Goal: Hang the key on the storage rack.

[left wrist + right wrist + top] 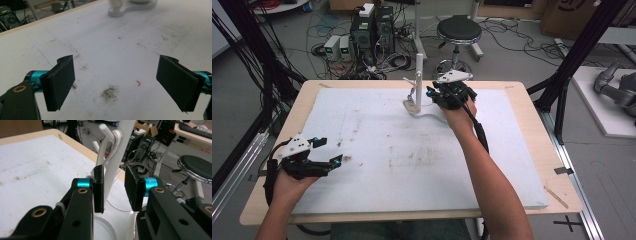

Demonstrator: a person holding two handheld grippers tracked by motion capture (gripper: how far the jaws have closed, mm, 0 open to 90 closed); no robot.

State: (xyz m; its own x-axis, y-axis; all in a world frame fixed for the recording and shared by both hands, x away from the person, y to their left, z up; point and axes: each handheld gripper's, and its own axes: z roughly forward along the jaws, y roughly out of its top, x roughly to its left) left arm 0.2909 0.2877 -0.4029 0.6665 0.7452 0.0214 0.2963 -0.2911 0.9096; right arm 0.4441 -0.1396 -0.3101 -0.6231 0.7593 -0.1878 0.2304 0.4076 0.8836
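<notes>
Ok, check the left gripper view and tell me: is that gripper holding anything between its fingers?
No: the left gripper has its fingers spread wide apart, with just the stained white table mat showing between them.

High view looks forward and down from above the person's side, taking in the whole surface [377,150] and floor clutter beyond. Left gripper view sits low and close over the stained surface, facing the far white stand [132,6]. Right gripper view is pressed up near that stand [117,157], facing off the surface toward the stool [197,167]. All three share the stand [417,85].
</notes>
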